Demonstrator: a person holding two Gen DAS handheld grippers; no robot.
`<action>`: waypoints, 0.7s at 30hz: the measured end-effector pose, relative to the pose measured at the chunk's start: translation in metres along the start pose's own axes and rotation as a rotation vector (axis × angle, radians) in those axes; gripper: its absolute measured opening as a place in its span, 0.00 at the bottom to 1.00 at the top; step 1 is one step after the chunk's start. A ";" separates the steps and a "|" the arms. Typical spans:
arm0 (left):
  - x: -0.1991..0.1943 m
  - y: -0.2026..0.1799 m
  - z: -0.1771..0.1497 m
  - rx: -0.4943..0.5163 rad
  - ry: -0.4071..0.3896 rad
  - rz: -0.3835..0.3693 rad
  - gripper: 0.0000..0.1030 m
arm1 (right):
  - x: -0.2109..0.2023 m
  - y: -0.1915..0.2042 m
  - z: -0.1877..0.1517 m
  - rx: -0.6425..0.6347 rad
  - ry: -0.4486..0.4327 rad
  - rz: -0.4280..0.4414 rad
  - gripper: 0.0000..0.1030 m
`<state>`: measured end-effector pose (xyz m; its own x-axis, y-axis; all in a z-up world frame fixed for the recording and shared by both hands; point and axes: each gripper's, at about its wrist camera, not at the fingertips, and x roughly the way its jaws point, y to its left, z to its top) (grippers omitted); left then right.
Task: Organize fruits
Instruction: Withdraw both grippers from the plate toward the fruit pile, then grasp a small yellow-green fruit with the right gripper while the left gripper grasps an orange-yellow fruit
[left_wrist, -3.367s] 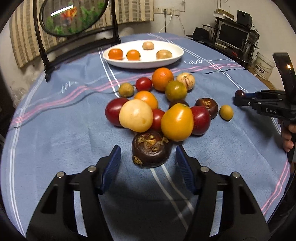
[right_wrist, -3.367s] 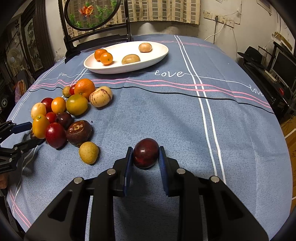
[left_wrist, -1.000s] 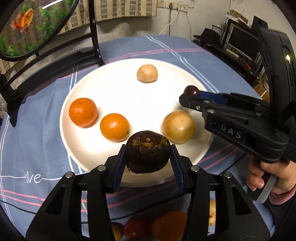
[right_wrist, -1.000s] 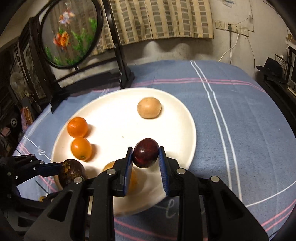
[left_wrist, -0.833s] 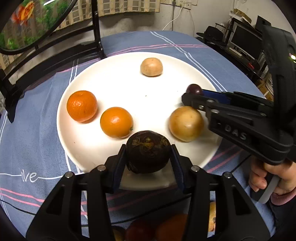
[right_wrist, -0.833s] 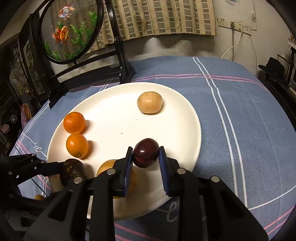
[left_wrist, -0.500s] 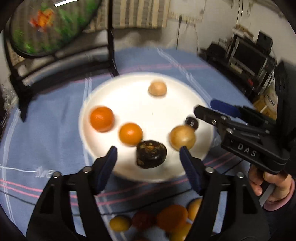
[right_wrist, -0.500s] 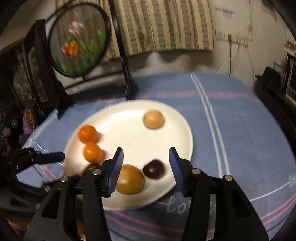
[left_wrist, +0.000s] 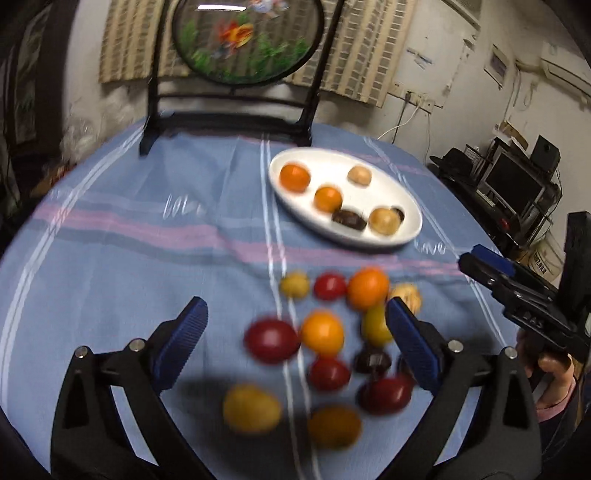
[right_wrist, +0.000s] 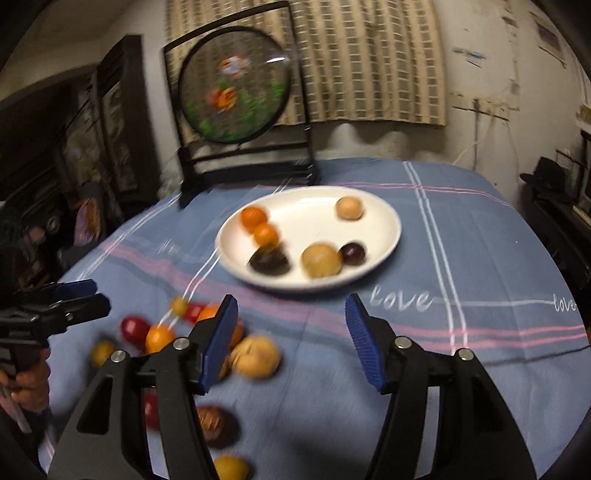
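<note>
The left hand-held gripper (left_wrist: 295, 341) stands with its blue-padded jaws wide apart, having just been opening, nothing between them but air above the blurred loose pile of red, orange, yellow and dark round fruits (left_wrist: 325, 350) on the blue striped cloth-covered surface (left_wrist: 147, 240). The right hand-held gripper (right_wrist: 291, 339) is also parted, its jaws just opened further, empty; a pale tan round fruit (right_wrist: 256, 356) lies just beside its left pad. Farther off sits the white oval ceramic plate (right_wrist: 384, 221), carrying two oranges, a rough dark brown fruit (right_wrist: 267, 260), a large tan fruit, a small dark purple plum (right_wrist: 352, 253) touching it, and a small beige fruit. Behind stands a round black-framed goldfish screen (left_wrist: 245, 38).
</note>
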<state>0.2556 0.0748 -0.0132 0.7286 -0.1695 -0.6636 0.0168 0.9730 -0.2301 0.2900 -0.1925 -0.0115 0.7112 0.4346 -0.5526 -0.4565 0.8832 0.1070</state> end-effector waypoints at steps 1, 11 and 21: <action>0.000 0.003 -0.010 -0.006 0.012 -0.007 0.96 | -0.004 0.005 -0.007 -0.017 0.013 0.008 0.60; -0.013 -0.021 -0.058 0.191 0.059 -0.056 0.96 | -0.030 0.050 -0.051 -0.219 0.105 0.064 0.60; -0.015 -0.028 -0.061 0.231 0.059 -0.051 0.96 | -0.018 0.048 -0.061 -0.194 0.214 0.024 0.57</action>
<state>0.2028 0.0407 -0.0402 0.6815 -0.2212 -0.6976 0.2131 0.9719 -0.1000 0.2230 -0.1683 -0.0466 0.5795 0.3899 -0.7157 -0.5803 0.8139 -0.0265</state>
